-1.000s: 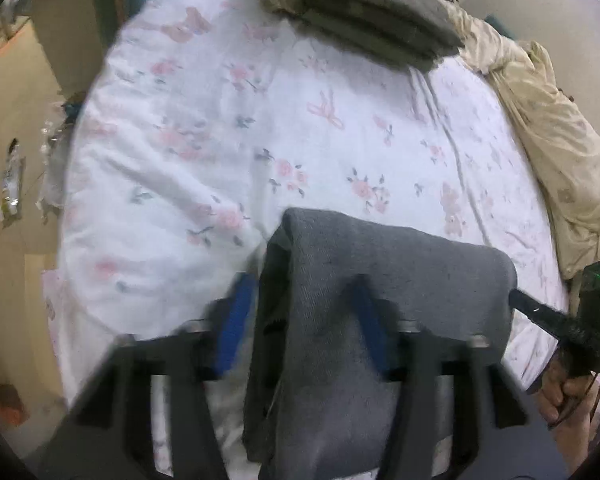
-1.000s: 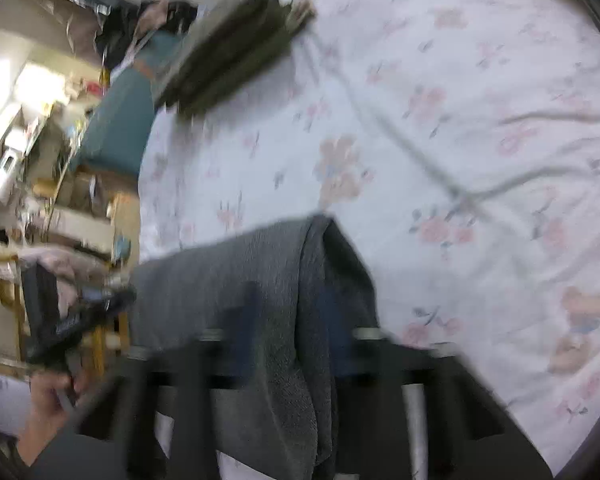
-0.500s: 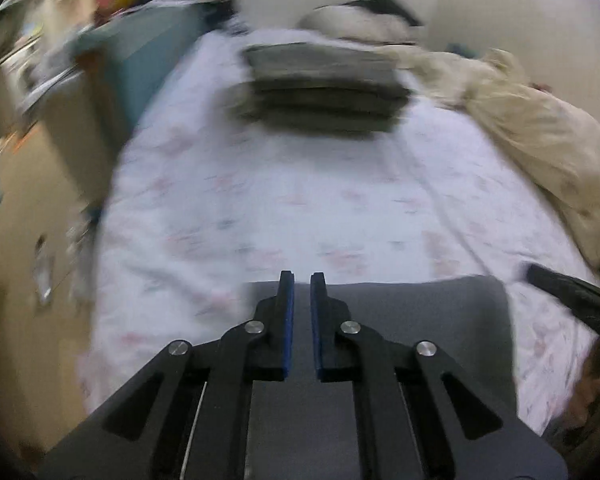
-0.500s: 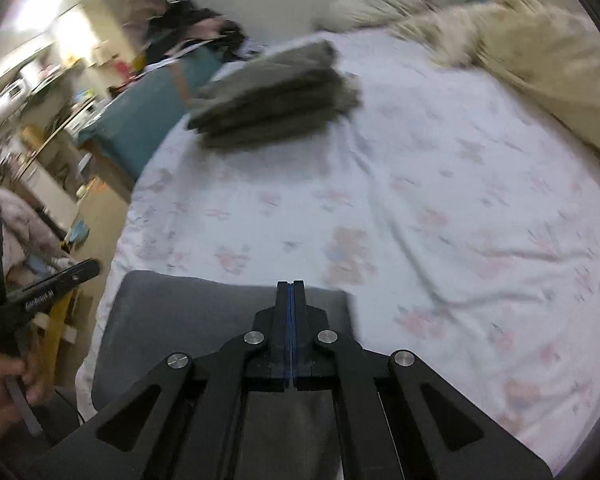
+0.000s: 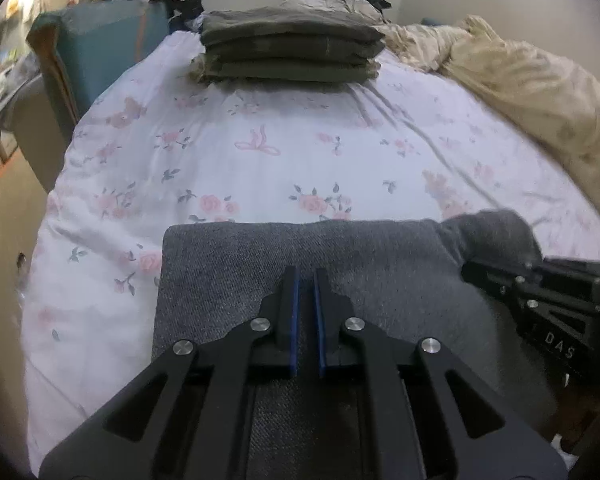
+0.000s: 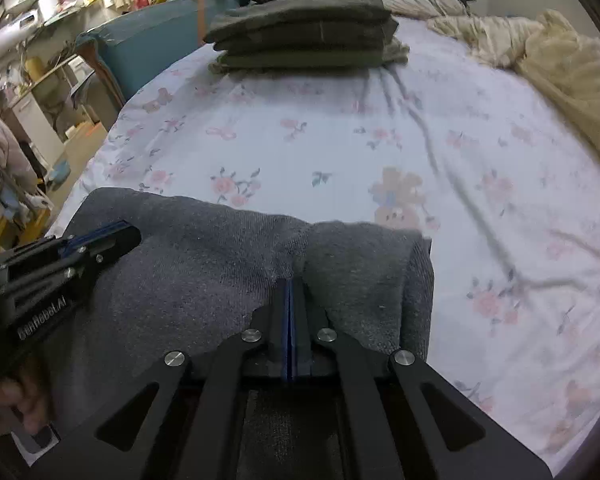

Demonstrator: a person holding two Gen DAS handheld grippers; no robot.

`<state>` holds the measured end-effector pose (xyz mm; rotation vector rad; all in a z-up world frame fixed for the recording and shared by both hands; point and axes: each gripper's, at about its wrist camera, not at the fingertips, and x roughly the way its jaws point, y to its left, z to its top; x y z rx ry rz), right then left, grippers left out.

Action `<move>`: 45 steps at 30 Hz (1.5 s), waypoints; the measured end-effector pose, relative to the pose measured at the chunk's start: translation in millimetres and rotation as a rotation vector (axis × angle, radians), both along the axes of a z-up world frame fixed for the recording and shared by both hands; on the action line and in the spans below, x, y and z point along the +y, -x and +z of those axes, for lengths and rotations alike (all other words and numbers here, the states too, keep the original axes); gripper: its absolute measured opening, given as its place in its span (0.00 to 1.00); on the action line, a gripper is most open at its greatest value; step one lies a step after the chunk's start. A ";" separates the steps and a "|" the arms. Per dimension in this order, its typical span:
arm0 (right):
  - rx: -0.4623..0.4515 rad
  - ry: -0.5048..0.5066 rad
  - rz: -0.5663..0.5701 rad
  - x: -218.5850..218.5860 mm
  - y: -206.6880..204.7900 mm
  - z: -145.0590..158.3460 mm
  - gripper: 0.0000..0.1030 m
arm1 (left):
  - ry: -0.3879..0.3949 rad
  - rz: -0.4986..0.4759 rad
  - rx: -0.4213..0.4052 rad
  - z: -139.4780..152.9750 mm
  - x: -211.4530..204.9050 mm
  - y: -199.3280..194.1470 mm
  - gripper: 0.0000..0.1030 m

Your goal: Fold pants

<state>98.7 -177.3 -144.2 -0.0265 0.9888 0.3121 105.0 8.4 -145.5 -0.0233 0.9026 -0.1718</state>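
From the left wrist, the grey pants (image 5: 300, 264) lie as a compact folded rectangle on the near edge of the floral bed (image 5: 260, 160), the left claw (image 5: 306, 300) clenched over them and seemingly holding nothing. From the right wrist, the right claw (image 6: 290, 304) is shut at a bunched ridge of cloth; I cannot tell whether it pinches it. The fold looks nearly done; smoothing that ridge and perhaps joining the folded stack (image 6: 304, 36) likely remain.

Each claw, left claw (image 5: 306, 276) and right claw (image 6: 290, 286), is matte black with blue pads, silver screws and white lettering.

Dim, soft light; fisheye-warped edges
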 end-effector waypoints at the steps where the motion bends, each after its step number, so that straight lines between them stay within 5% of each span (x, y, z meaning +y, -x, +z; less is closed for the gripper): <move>1: -0.016 0.042 0.018 5.5 1.3 0.3 0.00 | 0.003 0.006 0.010 0.1 0.3 -2.3 0.07; 5: 0.025 -0.086 -0.027 -14.5 -2.2 19.3 0.00 | -0.001 0.019 0.031 14.6 0.8 -5.0 0.06; 6: 0.031 -0.141 -0.062 -26.1 -1.3 25.2 0.00 | 0.061 0.055 0.046 23.4 7.7 -5.2 0.06; 8: 0.007 -0.195 -0.122 -46.6 -0.1 39.7 0.00 | 0.137 0.100 0.001 40.1 19.1 -1.7 0.06; 11: -0.015 -0.204 -0.147 -56.1 -9.3 49.0 0.02 | 0.125 0.109 -0.050 46.1 26.4 -5.5 0.06; 15: 0.040 -0.148 -0.182 -53.5 -25.9 27.6 0.00 | 0.137 0.143 0.069 13.6 40.3 -20.9 0.06; 19: 0.061 -0.019 -0.233 -55.9 -32.5 6.4 0.00 | 0.162 0.156 0.093 2.7 43.0 -23.5 0.06; 22: 0.198 -0.042 -0.251 -66.5 -35.9 -25.4 0.00 | 0.160 0.157 0.095 -3.0 44.3 -21.3 0.06; 26: 0.009 -0.070 -0.319 -83.0 -28.1 27.1 0.00 | 0.136 0.159 0.070 9.9 39.5 -16.8 0.06; 29: -0.059 -0.162 -0.247 -81.9 -28.7 67.2 0.00 | 0.127 0.142 0.069 9.6 39.4 -15.0 0.06; 34: 0.013 -0.042 -0.125 -36.6 -34.8 36.5 0.00 | 0.139 0.137 0.069 6.4 42.2 -14.4 0.06; 39: -0.065 0.156 -0.129 -10.1 -19.0 5.1 0.00 | 0.126 0.129 0.055 2.1 39.7 -12.3 0.06; 45: 0.007 0.078 -0.118 -24.7 -28.8 -6.3 0.00 | 0.096 0.115 0.076 0.8 33.5 -16.1 0.06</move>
